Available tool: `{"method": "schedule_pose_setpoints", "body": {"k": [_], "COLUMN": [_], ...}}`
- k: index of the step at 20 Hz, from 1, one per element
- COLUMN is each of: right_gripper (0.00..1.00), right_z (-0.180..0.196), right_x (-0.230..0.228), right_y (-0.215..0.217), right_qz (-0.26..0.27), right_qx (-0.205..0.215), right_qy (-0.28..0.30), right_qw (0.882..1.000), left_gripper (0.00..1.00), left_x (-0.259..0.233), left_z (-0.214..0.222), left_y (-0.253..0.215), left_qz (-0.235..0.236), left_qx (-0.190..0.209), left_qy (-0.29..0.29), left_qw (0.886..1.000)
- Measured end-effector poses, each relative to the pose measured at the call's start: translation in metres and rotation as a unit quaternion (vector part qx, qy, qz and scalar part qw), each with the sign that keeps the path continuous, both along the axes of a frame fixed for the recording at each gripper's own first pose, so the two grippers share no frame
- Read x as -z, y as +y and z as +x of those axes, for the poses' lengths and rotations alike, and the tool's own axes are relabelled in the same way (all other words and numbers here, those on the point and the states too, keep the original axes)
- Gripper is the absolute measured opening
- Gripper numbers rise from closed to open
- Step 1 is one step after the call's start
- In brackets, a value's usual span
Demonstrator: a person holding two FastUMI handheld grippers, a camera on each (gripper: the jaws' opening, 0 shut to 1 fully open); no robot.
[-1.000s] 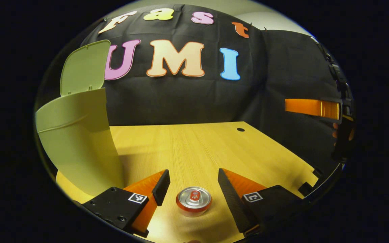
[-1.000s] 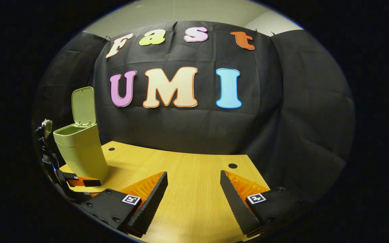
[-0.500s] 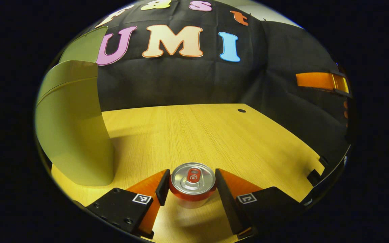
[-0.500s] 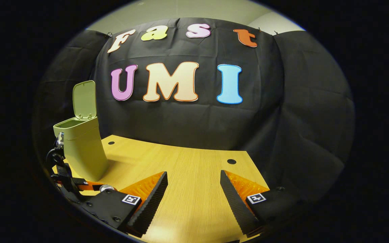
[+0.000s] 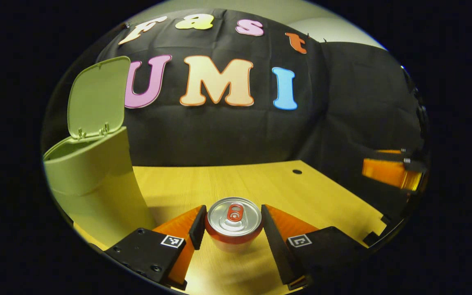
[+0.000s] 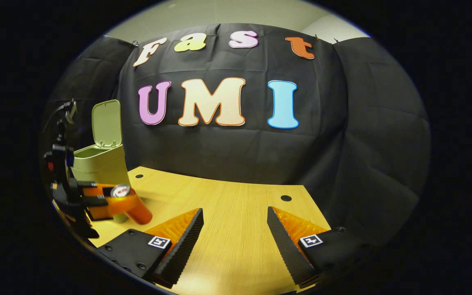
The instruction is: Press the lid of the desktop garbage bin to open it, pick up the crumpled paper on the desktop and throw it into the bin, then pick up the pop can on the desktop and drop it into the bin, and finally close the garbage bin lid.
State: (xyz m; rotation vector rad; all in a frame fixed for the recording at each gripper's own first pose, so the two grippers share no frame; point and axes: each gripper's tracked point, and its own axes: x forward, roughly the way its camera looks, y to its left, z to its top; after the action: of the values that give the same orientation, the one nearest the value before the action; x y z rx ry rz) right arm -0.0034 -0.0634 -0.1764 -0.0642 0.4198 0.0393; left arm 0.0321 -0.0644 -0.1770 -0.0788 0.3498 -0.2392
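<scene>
A red pop can [image 5: 233, 216] with a silver top sits between the fingers of my left gripper [image 5: 233, 224], which is shut on it. In the right gripper view the can [image 6: 132, 207] hangs tilted above the wooden table [image 6: 228, 213], held by the left gripper [image 6: 93, 197] just in front of the bin. The pale green bin [image 5: 92, 184] stands at the left with its lid [image 5: 96, 98] swung up and open. My right gripper [image 6: 234, 229] is open over bare table with nothing between its fingers.
The bin [image 6: 101, 164] and its raised lid [image 6: 106, 123] stand at the table's far left corner. Two small round holes [image 6: 286, 198] mark the tabletop near the back. The right gripper [image 5: 389, 172] shows at the far right of the left gripper view.
The left gripper came down around the can, shut on it and lifted it off the table toward the bin. The right gripper stayed open and almost still.
</scene>
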Motion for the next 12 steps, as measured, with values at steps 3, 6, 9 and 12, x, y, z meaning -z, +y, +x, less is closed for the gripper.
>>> {"method": "schedule_pose_setpoints", "body": {"k": [3,6,9,12], "right_gripper": [0.98,0.98,0.98,0.98], "right_z": [-0.002,-0.003,-0.004,-0.003], "right_x": [0.0,-0.003,-0.005,-0.004], "right_y": [0.001,0.0,-0.001,0.003], "right_qz": [0.004,0.004,0.006,0.008], "right_qx": [0.002,0.004,0.007,0.007], "right_qy": [0.0,-0.005,-0.008,-0.008], "right_qw": [1.0,1.0,1.0,1.0], "left_gripper": [0.76,0.76,0.76,0.76], "left_x": [-0.051,-0.106,-0.151,-0.175], "left_z": [0.019,0.036,0.042,0.042], "left_y": [0.014,0.037,0.069,0.104], "left_qz": [0.008,0.008,0.001,0.002], "left_qx": [-0.007,-0.027,-0.058,-0.091], "left_qy": [-0.051,-0.106,-0.147,-0.17], "left_qw": [0.999,0.994,0.987,0.981]}}
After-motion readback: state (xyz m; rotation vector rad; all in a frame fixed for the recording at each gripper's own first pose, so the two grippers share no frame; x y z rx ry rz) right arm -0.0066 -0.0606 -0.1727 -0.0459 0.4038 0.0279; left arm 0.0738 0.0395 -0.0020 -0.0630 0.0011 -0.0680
